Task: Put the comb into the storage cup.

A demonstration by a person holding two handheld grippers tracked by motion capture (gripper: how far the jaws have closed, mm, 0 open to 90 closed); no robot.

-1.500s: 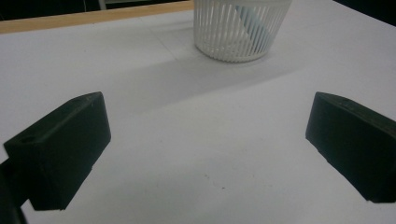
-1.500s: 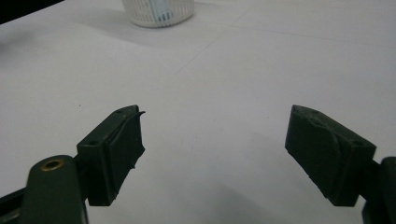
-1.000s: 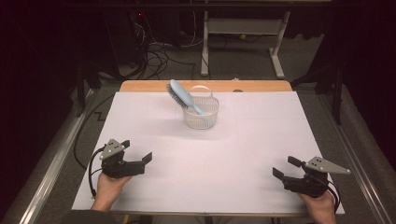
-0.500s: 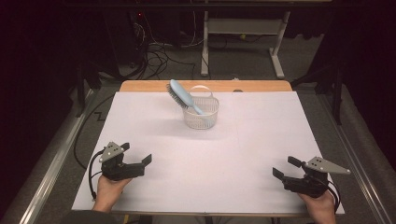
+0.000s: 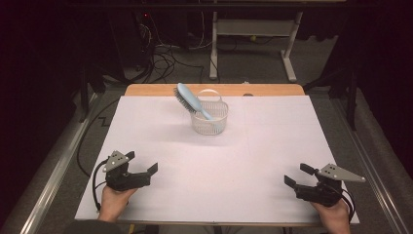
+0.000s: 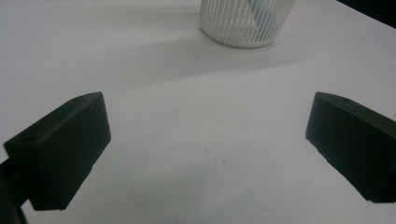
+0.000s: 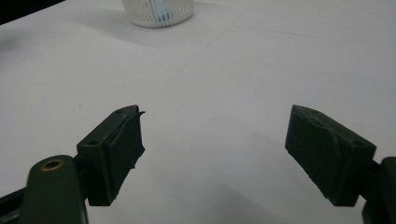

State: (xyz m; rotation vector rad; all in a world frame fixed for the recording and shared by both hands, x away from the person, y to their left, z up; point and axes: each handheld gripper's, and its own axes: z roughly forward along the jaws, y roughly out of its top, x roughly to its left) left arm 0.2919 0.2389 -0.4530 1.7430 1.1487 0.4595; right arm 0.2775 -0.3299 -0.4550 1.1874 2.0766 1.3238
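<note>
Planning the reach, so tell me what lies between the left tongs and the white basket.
Nothing: in the high view, bare white table cover runs from the left tongs to the basket.

A pale blue brush (image 5: 192, 101) stands tilted in a small white slatted basket (image 5: 210, 118), handle down inside, bristled head leaning up and out to the left. The basket sits upright toward the far middle of the white surface (image 5: 272, 146).
</note>
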